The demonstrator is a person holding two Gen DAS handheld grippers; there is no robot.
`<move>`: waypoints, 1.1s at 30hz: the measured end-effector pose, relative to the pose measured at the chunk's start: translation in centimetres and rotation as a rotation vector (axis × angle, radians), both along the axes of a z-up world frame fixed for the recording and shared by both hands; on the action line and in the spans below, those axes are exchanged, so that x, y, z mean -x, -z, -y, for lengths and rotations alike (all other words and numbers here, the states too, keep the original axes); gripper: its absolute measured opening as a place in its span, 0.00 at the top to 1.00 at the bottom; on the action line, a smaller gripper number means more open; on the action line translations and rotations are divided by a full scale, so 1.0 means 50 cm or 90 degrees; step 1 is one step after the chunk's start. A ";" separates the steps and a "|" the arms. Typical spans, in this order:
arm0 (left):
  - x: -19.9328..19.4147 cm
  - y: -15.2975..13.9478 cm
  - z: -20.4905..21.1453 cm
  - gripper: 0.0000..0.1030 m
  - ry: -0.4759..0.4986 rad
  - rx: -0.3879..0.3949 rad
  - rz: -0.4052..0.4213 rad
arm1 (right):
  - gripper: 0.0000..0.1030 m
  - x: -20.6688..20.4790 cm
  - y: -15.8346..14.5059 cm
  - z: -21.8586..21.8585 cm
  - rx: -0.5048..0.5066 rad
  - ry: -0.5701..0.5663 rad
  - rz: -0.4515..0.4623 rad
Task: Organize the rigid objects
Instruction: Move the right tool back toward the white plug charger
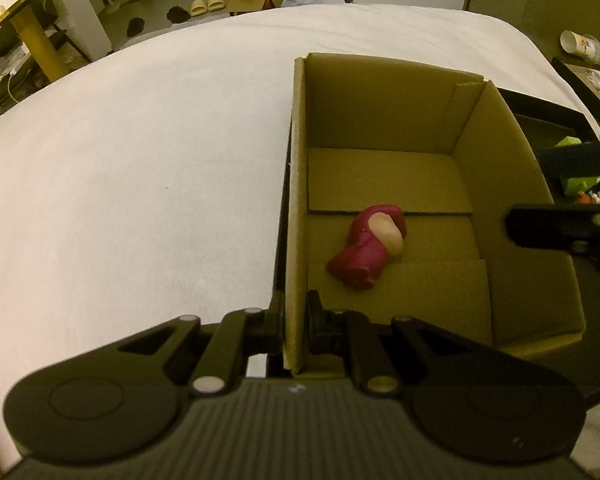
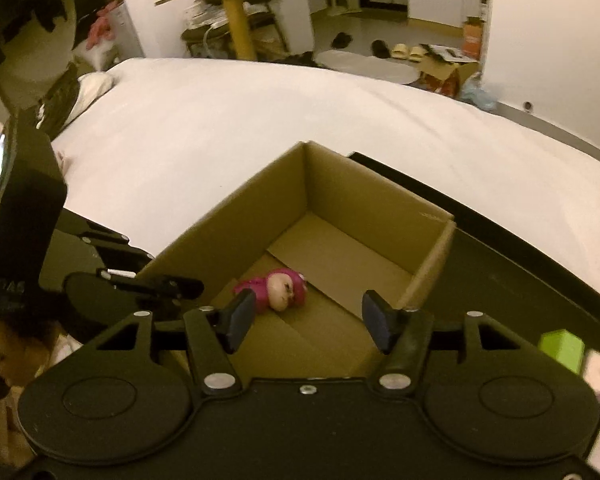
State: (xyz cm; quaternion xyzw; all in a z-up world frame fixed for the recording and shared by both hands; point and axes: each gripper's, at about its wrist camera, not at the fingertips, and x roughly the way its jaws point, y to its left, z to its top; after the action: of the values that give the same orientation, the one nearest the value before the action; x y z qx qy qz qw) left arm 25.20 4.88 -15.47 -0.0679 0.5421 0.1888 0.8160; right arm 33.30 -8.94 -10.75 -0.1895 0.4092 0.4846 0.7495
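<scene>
An open cardboard box [image 1: 296,184] stands on the white bed. A magenta figurine with a pale face [image 1: 370,246] lies on its side on the box floor; it also shows in the right wrist view [image 2: 278,288]. My left gripper [image 1: 294,324] is shut on the box's left wall near the front corner. My right gripper [image 2: 306,320] is open and empty, hovering above the box's near end, its fingers apart over the figurine. The right gripper's finger also shows at the right edge of the left wrist view [image 1: 560,228].
A black tray [image 2: 500,248] lies beside the box on the right, holding a green block [image 2: 560,350] and small toys [image 1: 590,196]. White bedsheet [image 1: 140,180] spreads to the left. Beyond are a gold table, slippers and a carton on the floor.
</scene>
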 end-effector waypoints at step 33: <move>-0.024 0.012 -0.010 0.91 0.076 0.005 -0.027 | 0.40 0.019 0.068 0.239 0.010 0.247 -0.005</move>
State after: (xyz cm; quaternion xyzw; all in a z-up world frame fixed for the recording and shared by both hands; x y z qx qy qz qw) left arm 26.42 5.37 -16.05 -0.0346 0.5629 0.1394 0.8139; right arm 32.38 -20.90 -14.16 -0.1112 0.4448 0.3285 0.8258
